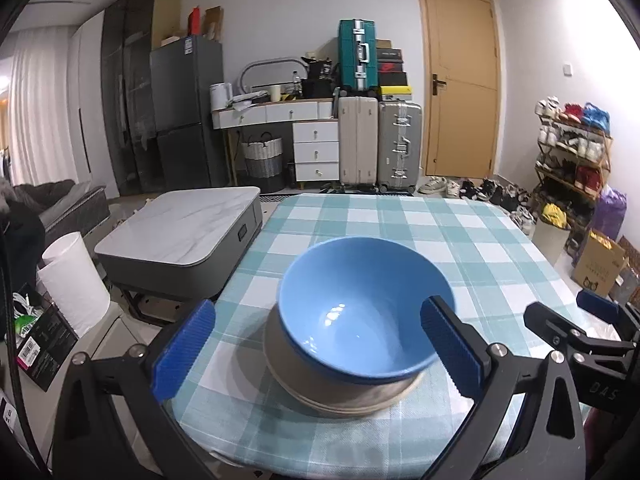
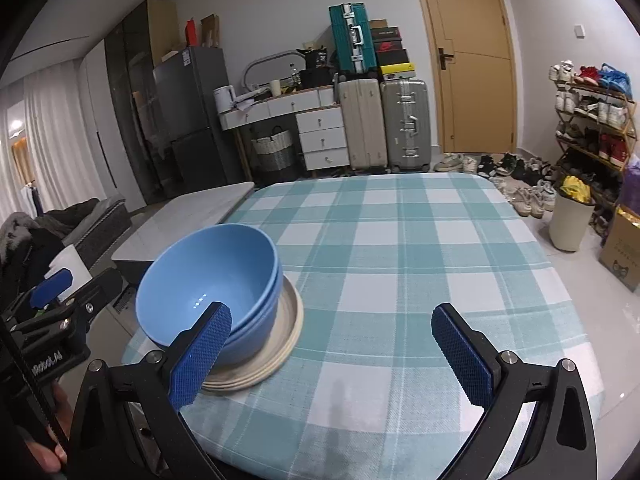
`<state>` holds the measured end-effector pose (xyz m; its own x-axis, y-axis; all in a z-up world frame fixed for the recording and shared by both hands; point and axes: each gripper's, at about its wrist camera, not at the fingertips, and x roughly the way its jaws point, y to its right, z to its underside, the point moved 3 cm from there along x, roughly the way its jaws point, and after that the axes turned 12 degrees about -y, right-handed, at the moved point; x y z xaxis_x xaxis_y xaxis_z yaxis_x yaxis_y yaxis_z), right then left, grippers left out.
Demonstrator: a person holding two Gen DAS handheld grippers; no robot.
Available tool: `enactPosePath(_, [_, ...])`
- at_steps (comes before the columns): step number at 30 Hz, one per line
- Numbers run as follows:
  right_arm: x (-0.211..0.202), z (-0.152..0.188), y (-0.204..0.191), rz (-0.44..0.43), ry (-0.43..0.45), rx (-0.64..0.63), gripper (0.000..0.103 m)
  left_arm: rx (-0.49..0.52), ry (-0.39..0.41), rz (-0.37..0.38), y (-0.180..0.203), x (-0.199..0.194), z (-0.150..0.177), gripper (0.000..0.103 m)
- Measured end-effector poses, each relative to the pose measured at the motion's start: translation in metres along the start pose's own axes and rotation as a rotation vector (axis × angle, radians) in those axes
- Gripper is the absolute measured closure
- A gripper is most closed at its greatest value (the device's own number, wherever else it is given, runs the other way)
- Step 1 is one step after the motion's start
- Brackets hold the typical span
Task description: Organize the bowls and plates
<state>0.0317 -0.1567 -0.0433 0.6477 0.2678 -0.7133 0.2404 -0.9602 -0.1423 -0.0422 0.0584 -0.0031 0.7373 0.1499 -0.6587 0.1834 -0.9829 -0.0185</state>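
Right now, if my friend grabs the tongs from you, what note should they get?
Left tongs: open, empty, either side of the blue bowls without touching.
Right tongs: open, empty, over bare checked tablecloth.
Two blue bowls are nested on the beige plates, stacked near the table's left edge.
Done: everything visible is in one pile.
Left: nothing loose in view; check off-camera.

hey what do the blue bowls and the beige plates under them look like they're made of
Blue bowls: smooth and glossy, with sharp light reflections inside; glazed ceramic or hard plastic, can't tell which.
Beige plates: duller, matte surface with a slightly speckled look and no bright glints; possibly stoneware or wheat-straw plastic, uncertain.
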Motion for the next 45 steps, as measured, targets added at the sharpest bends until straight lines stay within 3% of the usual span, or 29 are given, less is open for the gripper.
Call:
enactPosePath(12, [-0.025,0.017,0.002,0.087,0.051,0.001,0.001,0.03,-0.043,0.039,0.02,-0.005,0.008,0.0])
enactPosePath(33, [-0.03,0.028,0.011,0.085,0.055,0.059,0.001,-0.015,-0.067,0.1,0.014,-0.003,0.018,0.0])
enactPosePath(41, [-0.03,0.028,0.011,0.083,0.051,0.061,0.001,0.011,-0.074,0.084,0.019,-0.001,0.021,0.0])
enactPosePath(45, [-0.03,0.028,0.011,0.085,0.052,0.065,0.001,0.016,-0.094,0.147,0.021,0.001,0.022,0.0])
